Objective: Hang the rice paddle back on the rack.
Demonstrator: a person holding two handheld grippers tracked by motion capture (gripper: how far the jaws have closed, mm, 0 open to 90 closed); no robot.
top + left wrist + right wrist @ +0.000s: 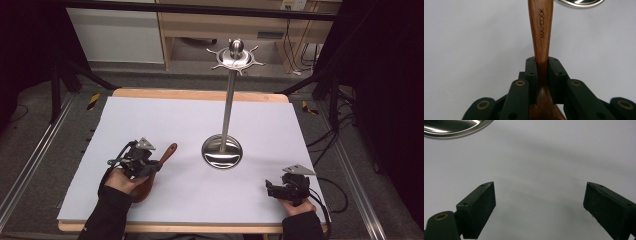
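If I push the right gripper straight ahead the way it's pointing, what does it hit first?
Probably nothing soon: the right gripper is open over bare white table cover. The stand's round steel base lies ahead but off to the upper left in its own view, so likely a miss, though depth is unclear.

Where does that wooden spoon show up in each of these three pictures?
High view: wooden spoon lies lower left on the white table, under the left claw.
Left gripper view: centre, its handle rising from between the shut jaws.
Right gripper view: not in this picture.
Shared landmark: the steel stand's round base, at top right and top left of the gripper views.
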